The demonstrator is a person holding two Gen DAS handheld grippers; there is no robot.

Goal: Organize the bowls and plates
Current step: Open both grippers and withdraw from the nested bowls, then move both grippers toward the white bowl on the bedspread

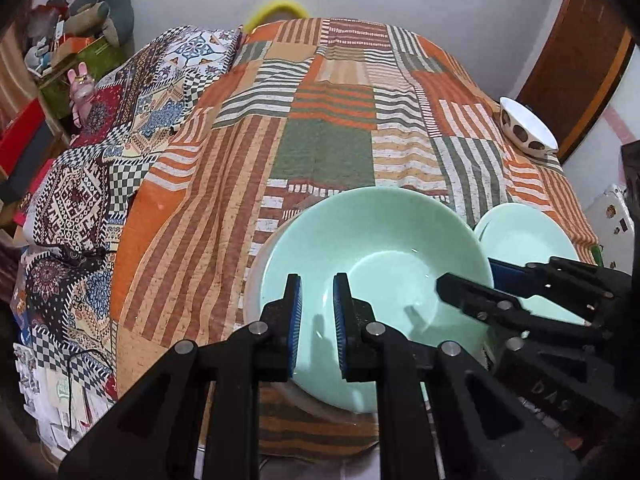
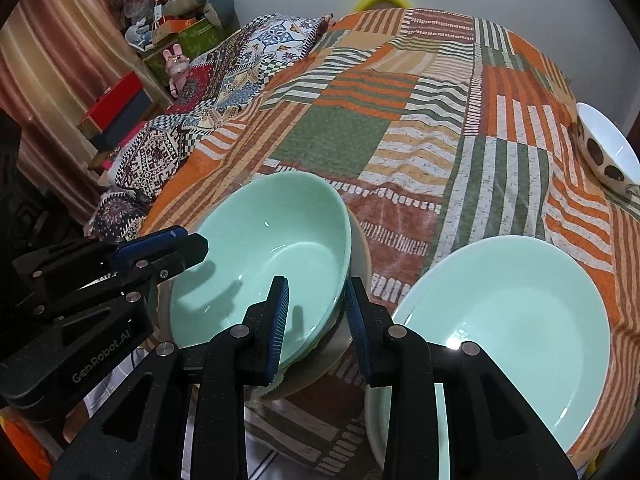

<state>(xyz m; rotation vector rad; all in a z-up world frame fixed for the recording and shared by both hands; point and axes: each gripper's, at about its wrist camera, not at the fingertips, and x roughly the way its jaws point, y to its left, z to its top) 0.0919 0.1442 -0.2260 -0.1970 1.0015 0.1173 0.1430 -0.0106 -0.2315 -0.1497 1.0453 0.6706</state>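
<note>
Right wrist view: right hand-held gripper (image 2: pixel 316 320) sits slightly open, straddling the mint bowl's (image 2: pixel 260 248) near-right rim on the bed (image 2: pixel 340 132); left hand-held gripper (image 1: pixel 317 320) hovers shut above it, holding nothing.

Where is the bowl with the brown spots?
The spotted bowl sits alone at the bed's far right edge in both views, well beyond the mint plate.

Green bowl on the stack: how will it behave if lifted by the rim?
The green bowl looks glazed and glossy, so probably rigid, breakable and slippery for the tongs. It sits tilted on a pale dish over soft cloth, so it may slide or rock.
</note>
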